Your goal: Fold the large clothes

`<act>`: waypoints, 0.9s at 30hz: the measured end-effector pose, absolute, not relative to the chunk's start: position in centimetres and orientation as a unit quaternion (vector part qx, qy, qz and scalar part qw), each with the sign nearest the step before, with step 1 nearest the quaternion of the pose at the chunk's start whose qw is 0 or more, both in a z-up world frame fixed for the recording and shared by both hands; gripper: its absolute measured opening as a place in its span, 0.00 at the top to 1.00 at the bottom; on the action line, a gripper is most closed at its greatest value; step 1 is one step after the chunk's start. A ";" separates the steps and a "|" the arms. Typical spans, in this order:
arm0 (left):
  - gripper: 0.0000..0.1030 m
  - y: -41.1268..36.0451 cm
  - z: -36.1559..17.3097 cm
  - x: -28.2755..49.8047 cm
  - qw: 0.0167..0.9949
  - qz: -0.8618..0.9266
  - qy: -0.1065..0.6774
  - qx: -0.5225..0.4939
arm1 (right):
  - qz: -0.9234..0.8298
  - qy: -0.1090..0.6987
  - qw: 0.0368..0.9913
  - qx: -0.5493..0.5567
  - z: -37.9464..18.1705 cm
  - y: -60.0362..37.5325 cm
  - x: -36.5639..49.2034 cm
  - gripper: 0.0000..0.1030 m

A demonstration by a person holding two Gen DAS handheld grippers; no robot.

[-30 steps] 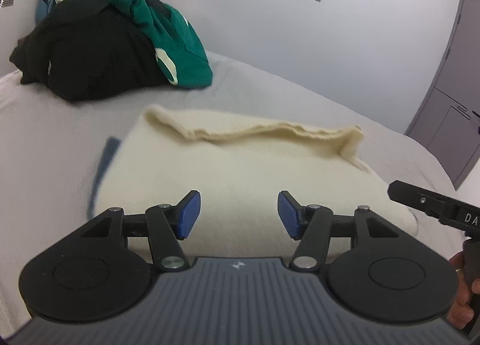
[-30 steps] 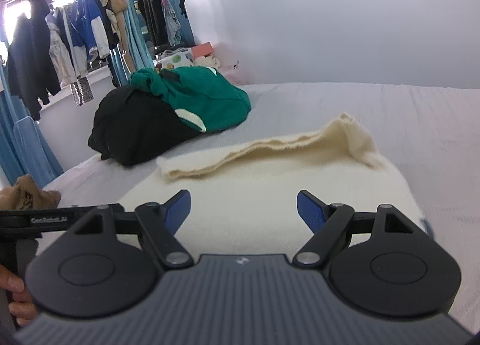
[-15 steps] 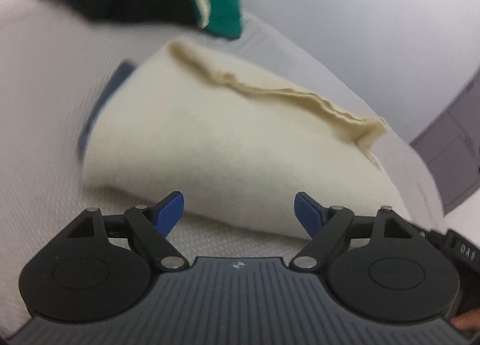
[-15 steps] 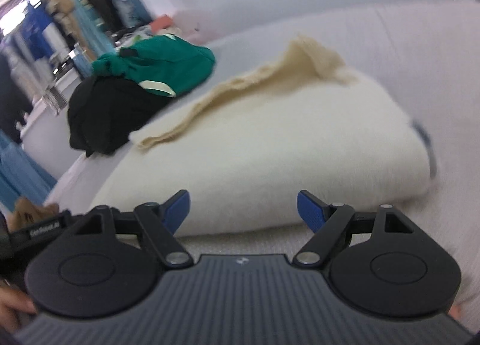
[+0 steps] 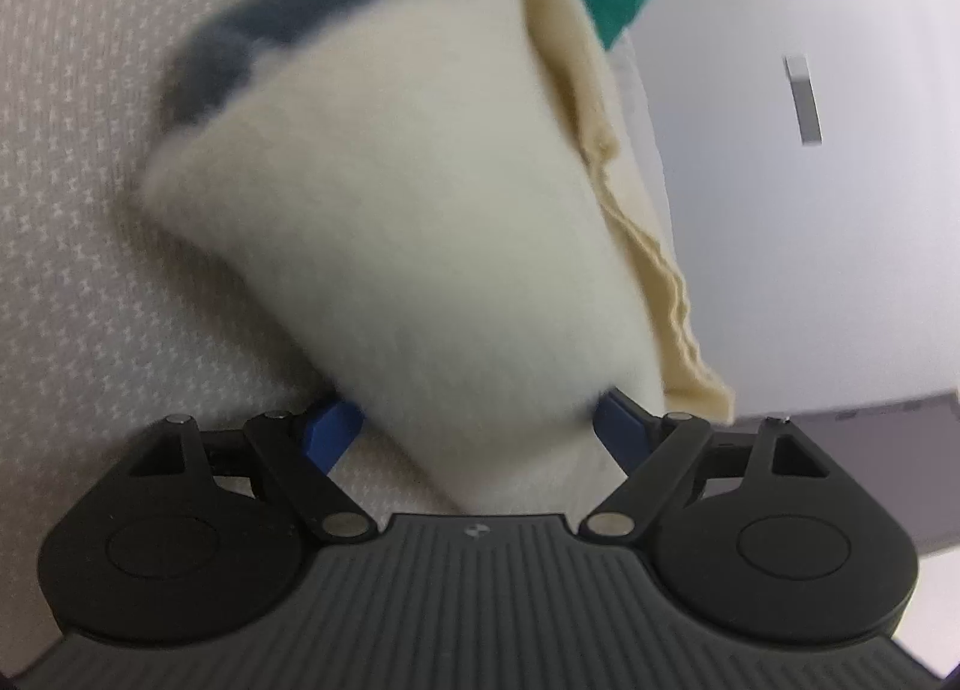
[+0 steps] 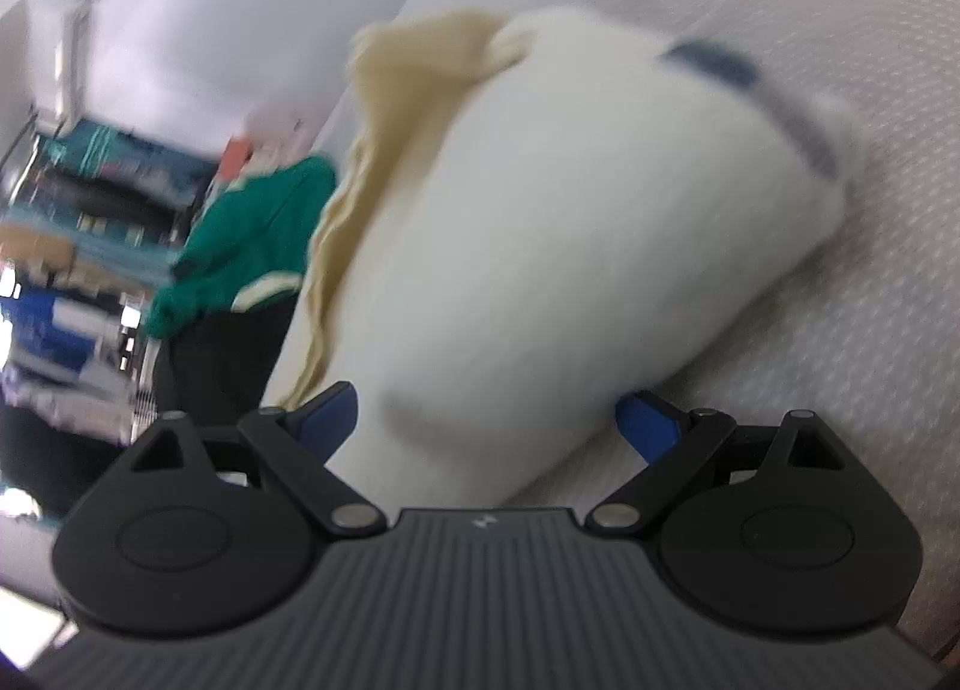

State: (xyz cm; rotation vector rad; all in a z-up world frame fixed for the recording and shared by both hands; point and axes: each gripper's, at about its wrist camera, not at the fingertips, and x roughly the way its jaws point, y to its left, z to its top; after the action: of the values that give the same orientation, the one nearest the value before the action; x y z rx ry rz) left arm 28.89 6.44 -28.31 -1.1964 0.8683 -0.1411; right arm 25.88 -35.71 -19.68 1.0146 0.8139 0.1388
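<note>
- The cream garment point(image 5: 414, 246) lies on the bed point(image 5: 78, 162) as a thick folded bundle, its loose ribbed hem point(image 5: 636, 222) along one side and a dark blue band point(image 5: 288, 24) showing at the far end.
- Both views are tilted and blurred, so fine contact is hard to read.
- The left gripper point(image 5: 474, 432) sits at the near edge of the bundle, with the folded edge lying between its blue pads point(image 5: 330, 429); judging by this, it is placed to take hold of that edge for another fold or a lift.
- Its jaws stand wide apart, and the cloth fills much of the gap; whether the pads press the fabric I cannot tell.
- The right gripper point(image 6: 498, 414) is lined up the same way on its side of the bundle, the soft rounded edge reaching down between its pads point(image 6: 648, 426).
- Its jaws are likewise spread wide, clamped on nothing.
- The matching placement suggests a two-handed grasp of one edge, keeping the thick layers together.
- A green garment point(image 6: 252, 234) and a black garment point(image 6: 222, 354) lie heaped beyond the bundle, well apart from both grippers, probably waiting their turn.
</note>
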 end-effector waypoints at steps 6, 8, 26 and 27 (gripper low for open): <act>0.45 6.2 -27.5 29.6 0.766 -0.043 0.390 -0.509 | 0.050 0.376 0.794 0.474 -20.3 -35.6 26.2 0.26; 0.57 5.9 -26.5 29.6 0.780 -0.041 0.384 -0.493 | 0.053 0.369 0.809 0.454 -19.5 -35.2 25.9 0.43; 0.71 5.8 -15.5 20.9 0.844 -0.081 0.358 -0.391 | 0.103 0.332 0.857 0.381 -11.8 -35.9 18.1 0.72; 0.71 5.8 -15.1 20.2 0.845 -0.083 0.359 -0.388 | 0.106 0.334 0.855 0.382 -11.5 -35.9 17.5 0.72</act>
State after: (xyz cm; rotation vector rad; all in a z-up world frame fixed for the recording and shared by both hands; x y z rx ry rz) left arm 20.18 5.80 -15.09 -0.8192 0.7576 -0.1753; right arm 17.47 -35.91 -11.52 0.8040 0.7019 0.2225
